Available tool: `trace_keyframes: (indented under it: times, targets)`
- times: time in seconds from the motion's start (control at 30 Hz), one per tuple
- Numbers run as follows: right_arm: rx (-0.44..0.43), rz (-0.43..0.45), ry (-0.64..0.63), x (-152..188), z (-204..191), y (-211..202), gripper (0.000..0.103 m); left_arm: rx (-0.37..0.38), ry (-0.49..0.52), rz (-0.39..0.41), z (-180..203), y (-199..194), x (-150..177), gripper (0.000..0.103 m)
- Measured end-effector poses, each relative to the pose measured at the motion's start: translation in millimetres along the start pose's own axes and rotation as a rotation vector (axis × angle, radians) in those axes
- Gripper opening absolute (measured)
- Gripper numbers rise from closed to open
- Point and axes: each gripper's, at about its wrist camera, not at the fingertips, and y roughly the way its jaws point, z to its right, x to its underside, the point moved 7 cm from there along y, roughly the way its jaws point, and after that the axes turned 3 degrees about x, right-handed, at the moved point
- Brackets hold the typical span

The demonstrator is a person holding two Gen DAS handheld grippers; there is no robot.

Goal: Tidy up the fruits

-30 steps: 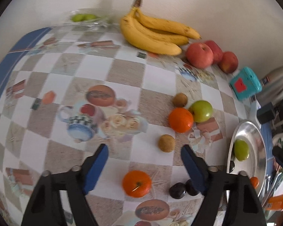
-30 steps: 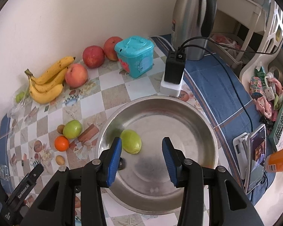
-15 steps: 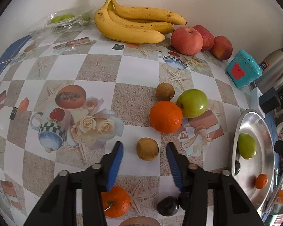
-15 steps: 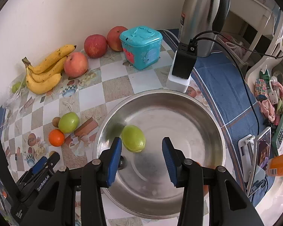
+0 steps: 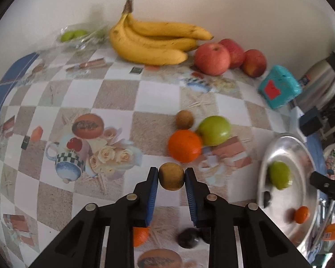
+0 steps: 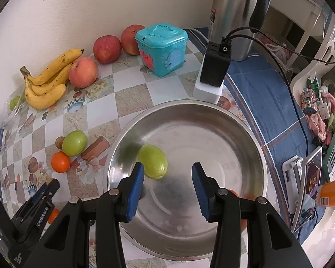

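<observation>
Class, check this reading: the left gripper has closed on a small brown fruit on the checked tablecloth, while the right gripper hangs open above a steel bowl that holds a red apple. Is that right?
Not quite. The steel bowl holds a green fruit, not a red apple; the right wrist view shows it. The rest stands: the left gripper is closed on the small brown fruit, and the right gripper hangs open above the bowl.

Cream wall (image 5: 234, 4) meeting a table (image 6: 131, 93) under soft, even light.

A checked cloth (image 5: 114, 93) printed with teapots and roses is covering the table across the lower frame of the left view, a blue cloth (image 6: 263, 93) is lying at centre right of the right view, and a white chair (image 6: 310, 11) is standing in that view's upper right corner, while the bare wall is filling the top of both views.
</observation>
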Motion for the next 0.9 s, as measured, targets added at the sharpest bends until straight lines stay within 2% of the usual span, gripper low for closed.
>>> trace_keyframes:
  times: [0.1, 0.37, 0.53, 0.9]
  targets:
    - [0.004, -0.009, 0.013, 1.3, 4.0, -2.4, 0.045, 0.0, 0.048, 0.008, 18.9, -12.8, -1.0, 0.026]
    - [0.028, -0.019, 0.053, 4.8, 20.8, -16.7, 0.046, 0.123, 0.174, -0.008, 83.9, -42.1, 7.8, 0.027]
    - [0.044, -0.004, 0.078, 4.4, 34.2, -29.0, 0.046, 0.161, 0.229, -0.034, 112.9, -45.2, 19.0, 0.027]
    - [0.059, -0.017, 0.133, 4.3, 59.1, -35.6, 0.046, 0.183, 0.299, -0.104, 143.1, -34.4, 43.8, 0.027]
